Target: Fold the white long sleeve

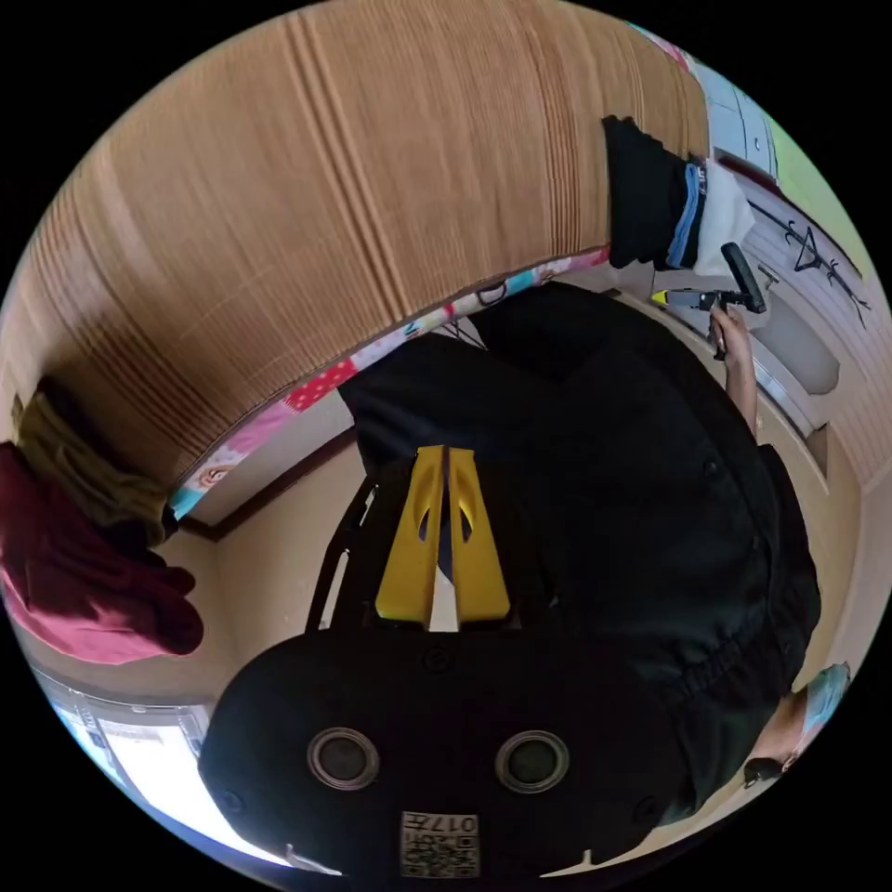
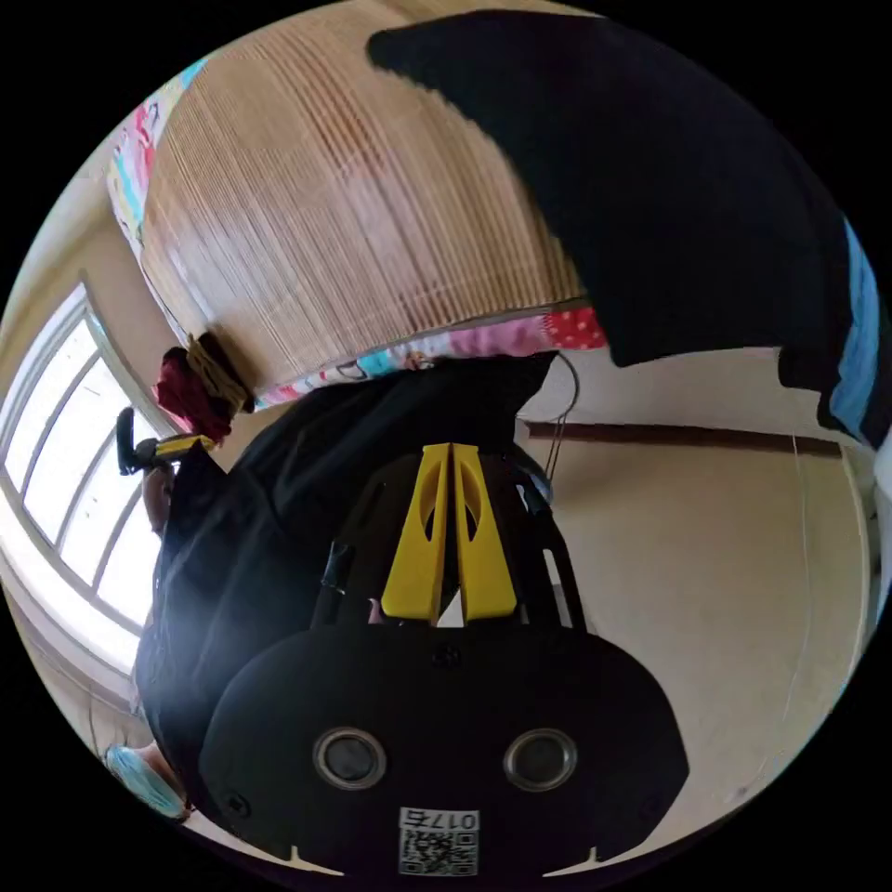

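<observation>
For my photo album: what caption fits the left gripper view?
Yellow left gripper, jaws together, raised before a person's black top beside a woven mat.

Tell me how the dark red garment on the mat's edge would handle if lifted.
The red garment lies crumpled in soft folds, so it will likely flop and sag. It drapes over the mat edge, so probably light. It sits bunched against an olive cloth, which may drag along.

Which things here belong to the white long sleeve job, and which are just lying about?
Job: white garment, likely the long sleeve; left gripper; right gripper.
Lying about: maroon garment; olive garment; black garment; blue garment.
</observation>
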Tool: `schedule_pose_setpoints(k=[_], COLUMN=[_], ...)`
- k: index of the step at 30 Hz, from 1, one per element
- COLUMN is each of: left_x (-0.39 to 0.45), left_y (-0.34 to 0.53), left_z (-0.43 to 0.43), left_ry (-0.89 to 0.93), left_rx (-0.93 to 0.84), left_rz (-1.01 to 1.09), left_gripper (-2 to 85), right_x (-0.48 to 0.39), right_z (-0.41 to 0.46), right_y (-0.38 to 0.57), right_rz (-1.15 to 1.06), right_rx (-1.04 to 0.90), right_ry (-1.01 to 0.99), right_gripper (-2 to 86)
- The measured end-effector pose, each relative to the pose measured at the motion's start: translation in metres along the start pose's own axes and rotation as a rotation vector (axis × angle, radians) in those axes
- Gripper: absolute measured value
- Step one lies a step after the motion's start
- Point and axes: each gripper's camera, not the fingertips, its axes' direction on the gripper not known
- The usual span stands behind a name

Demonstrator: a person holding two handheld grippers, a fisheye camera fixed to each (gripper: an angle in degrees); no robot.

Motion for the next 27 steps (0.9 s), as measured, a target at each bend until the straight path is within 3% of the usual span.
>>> schedule_pose_setpoints(k=[6, 11, 14, 17, 20, 22, 23, 27], left_x=[0.060, 0.110, 0.131, 0.139, 0.132, 0.110, 0.105, 0.075], left_y=[-0.054, -0.077, -0.070, -0.057, -0.037, -0.009, -0.001, 0.047], left_z=[-0.020, -0.022, -0.016, -0.003, 0.012, 0.022, 0.025, 0.047], left_ry=[0.088, 0.366, 0.475, 0.347, 0.123, -0.052, -0.086, -0.089], left_rx=[0.167, 0.351, 0.504, 0.601, 0.702, 0.827, 0.865, 1.091], left_rz=[0.083, 0.342, 0.458, 0.454, 0.336, 0.089, 0.037, -0.072], left_gripper=[-1.0, -1.0, -1.0, -0.8, -0.2, 2.8, 4.0, 6.9], right_x=[0.079, 0.077, 0.056, 0.038, 0.036, 0.027, 0.016, -0.031], right_z=[-0.061, -0.134, -0.155, -0.144, -0.102, -0.091, -0.090, -0.083], right_y=[0.089, 0.133, 0.122, 0.084, 0.033, 0.033, 0.047, 0.135], right_rz=[0.075, 0.085, 0.128, 0.144, 0.261, 0.267, 0.221, 0.124], right_rx=[0.469, 0.813, 0.916, 0.920, 0.749, 0.682, 0.682, 0.859], right_ry=[-0.153, -0.070, -0.005, 0.059, 0.163, 0.188, 0.168, 0.285], right_gripper=[1.8, 10.2, 16.5, 16.6, 13.4, 9.1, 4.4, 2.1])
